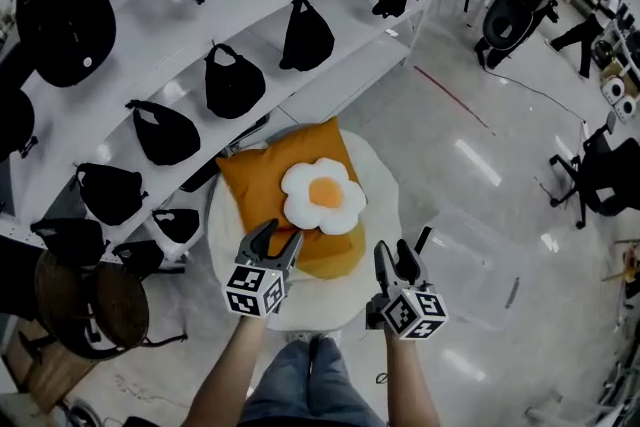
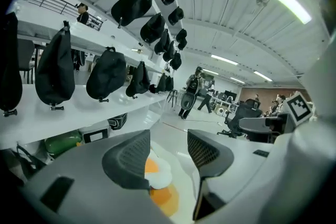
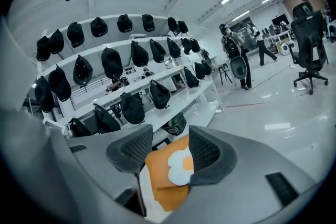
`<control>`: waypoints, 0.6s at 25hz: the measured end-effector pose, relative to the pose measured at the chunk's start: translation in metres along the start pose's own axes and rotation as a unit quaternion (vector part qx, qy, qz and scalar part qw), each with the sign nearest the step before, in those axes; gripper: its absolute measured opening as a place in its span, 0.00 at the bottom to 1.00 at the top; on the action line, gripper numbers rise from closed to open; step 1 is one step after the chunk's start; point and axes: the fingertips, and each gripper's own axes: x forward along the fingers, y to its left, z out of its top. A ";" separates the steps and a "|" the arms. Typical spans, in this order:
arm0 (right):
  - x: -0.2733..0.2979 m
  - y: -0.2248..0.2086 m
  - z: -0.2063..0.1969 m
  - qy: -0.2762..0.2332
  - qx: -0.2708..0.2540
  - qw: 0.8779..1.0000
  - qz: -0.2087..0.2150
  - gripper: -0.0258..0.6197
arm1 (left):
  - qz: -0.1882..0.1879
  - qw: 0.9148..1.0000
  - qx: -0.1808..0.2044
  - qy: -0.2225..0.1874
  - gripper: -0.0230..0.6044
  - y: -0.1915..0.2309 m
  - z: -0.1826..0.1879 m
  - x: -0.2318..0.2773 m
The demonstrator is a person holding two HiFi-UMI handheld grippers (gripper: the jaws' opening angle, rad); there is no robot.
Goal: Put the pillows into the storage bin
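Observation:
An orange square pillow (image 1: 262, 183) lies on a round white table (image 1: 228, 233), with a fried-egg-shaped pillow (image 1: 322, 196) on top of it. My left gripper (image 1: 281, 237) hovers open just at the orange pillow's near edge, nothing between its fingers. My right gripper (image 1: 394, 255) stands open to the right of the table's near side, also empty. In the left gripper view the left gripper (image 2: 165, 152) frames the egg pillow (image 2: 157, 174) below. In the right gripper view the right gripper (image 3: 170, 150) looks onto the orange pillow (image 3: 157, 170) and the egg pillow (image 3: 181, 168).
White curved shelves (image 1: 330, 65) with several black bags (image 1: 232, 81) run along the left and back. A round wooden stool (image 1: 90, 300) stands at lower left. What looks like a clear bin (image 1: 470, 260) sits on the glossy floor right of the table. Office chairs (image 1: 600, 175) stand further right.

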 end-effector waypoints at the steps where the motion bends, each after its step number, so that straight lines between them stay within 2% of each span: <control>1: 0.012 -0.007 -0.006 0.007 0.002 1.000 0.000 0.35 | 0.004 1.000 -0.003 0.006 0.38 0.008 -0.007 0.012; 7: 0.091 -0.059 -0.065 0.057 -0.003 0.998 0.000 0.35 | 0.022 0.998 -0.021 0.045 0.39 0.054 -0.072 0.085; 15: 0.204 -0.144 -0.205 0.143 -0.049 0.988 0.018 0.35 | 0.055 0.992 -0.035 0.105 0.45 0.126 -0.212 0.186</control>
